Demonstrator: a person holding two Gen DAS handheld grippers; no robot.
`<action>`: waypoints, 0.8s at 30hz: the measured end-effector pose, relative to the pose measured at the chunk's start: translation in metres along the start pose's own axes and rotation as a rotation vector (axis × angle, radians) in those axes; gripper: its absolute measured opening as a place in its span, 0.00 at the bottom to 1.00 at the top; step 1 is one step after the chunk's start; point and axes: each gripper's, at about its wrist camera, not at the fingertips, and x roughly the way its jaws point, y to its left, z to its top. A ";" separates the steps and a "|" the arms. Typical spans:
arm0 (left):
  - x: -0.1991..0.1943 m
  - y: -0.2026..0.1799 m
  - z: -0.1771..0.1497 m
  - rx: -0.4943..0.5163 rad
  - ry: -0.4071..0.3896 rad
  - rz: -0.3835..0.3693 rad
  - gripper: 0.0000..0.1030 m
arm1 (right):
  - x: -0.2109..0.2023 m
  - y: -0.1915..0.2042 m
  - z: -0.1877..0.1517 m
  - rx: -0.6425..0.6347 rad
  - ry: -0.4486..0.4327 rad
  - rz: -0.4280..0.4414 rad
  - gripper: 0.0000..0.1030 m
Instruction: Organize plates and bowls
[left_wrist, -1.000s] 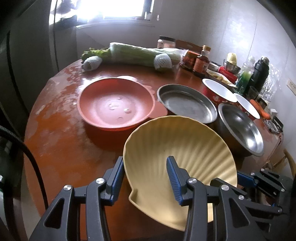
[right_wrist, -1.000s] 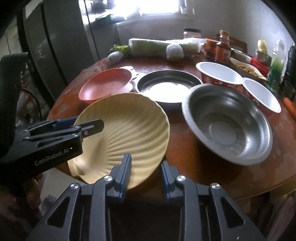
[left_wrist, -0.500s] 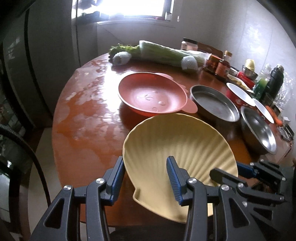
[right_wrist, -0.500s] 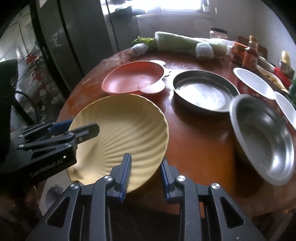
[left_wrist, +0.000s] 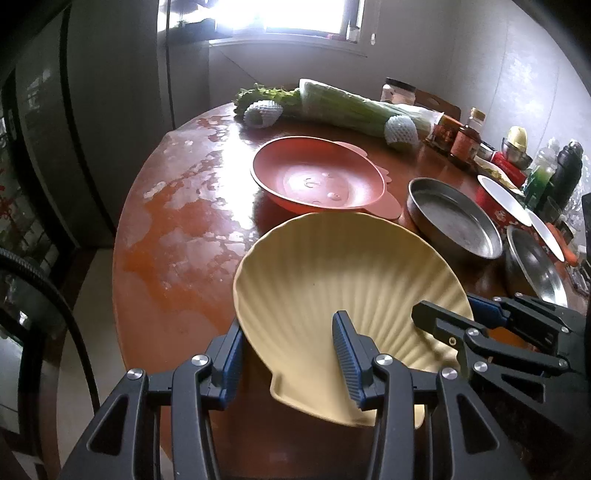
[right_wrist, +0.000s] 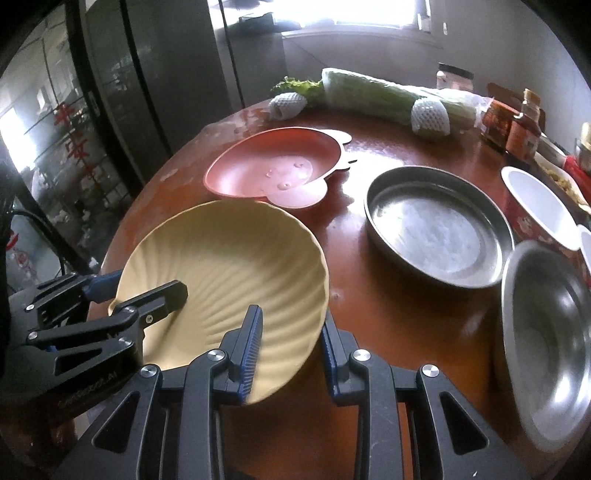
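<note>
I hold a cream shell-shaped plate (left_wrist: 351, 277) over the near edge of the round brown table (left_wrist: 177, 240), with both grippers on it. My left gripper (left_wrist: 288, 354) is shut on the rim by the plate's hinge end, one finger inside and one outside. My right gripper (right_wrist: 290, 343) is shut on the opposite rim of the shell plate (right_wrist: 229, 258). Each gripper also shows in the other's view: the right gripper (left_wrist: 480, 325) and the left gripper (right_wrist: 110, 306). Just beyond the shell plate sits a pink plate with ears (left_wrist: 317, 177).
A flat steel pan (right_wrist: 436, 225) and a steel bowl (right_wrist: 546, 332) sit to the right, with red-and-white bowls (right_wrist: 539, 206) behind them. Wrapped greens (left_wrist: 343, 107), jars and bottles (left_wrist: 465, 140) line the far side. A dark fridge (right_wrist: 147, 74) stands to the left.
Both grippers have carried the shell plate leftward along the table's near edge. The pink plate and steel dishes have slid to the right in both views. Neither grip has changed.
</note>
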 end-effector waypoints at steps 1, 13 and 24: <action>0.000 0.000 0.000 0.001 -0.002 -0.001 0.45 | 0.001 0.000 0.002 0.001 -0.002 0.002 0.30; -0.005 -0.001 0.002 -0.007 -0.030 0.019 0.46 | -0.005 -0.009 0.003 0.037 -0.035 0.000 0.35; -0.026 -0.003 0.007 -0.006 -0.082 0.019 0.54 | -0.029 -0.015 0.005 0.047 -0.105 -0.031 0.50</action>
